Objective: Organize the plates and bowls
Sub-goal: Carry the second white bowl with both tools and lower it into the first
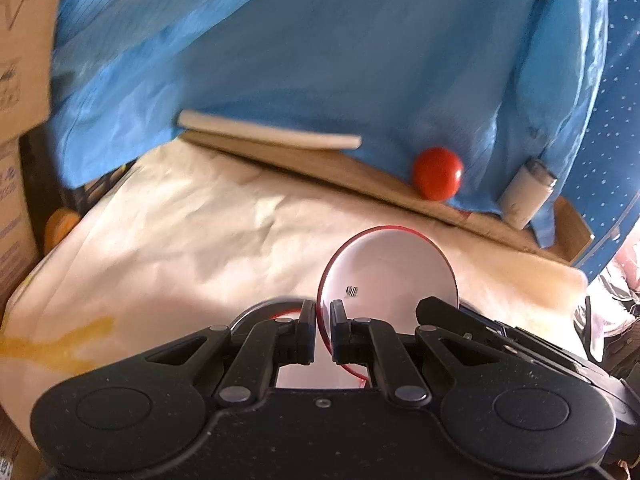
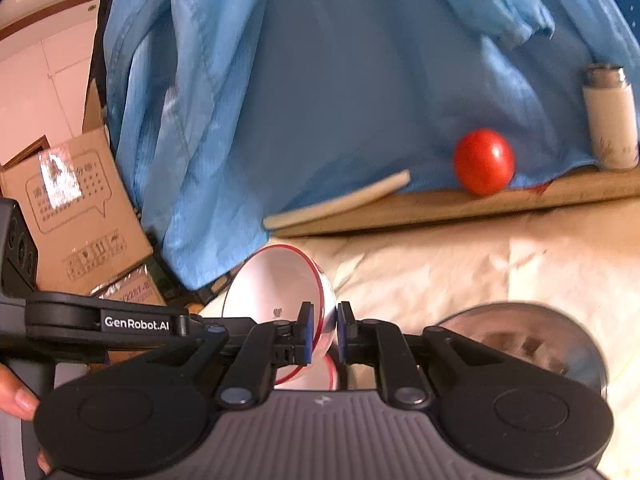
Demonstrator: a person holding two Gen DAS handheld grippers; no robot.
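Plate (image 1: pixel 388 268), white with a red rim, stands on edge in the left gripper (image 1: pixel 323 332), clenched on its rim above the cream-covered worktop (image 1: pixel 180 232). Right view: the right gripper (image 2: pixel 325 332) grasps a red-rimmed bowl (image 2: pixel 276 284) near the worktop's left edge.

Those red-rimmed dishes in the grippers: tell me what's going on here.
A person is sorting dishes with a hand-held gripper in each hand. The left hand-held gripper is shut on the rim of a white, red-edged plate, held on edge above the cream cloth. The right hand-held gripper is shut on the rim of a matching bowl, tilted. A metal dish lies on the cloth nearby.
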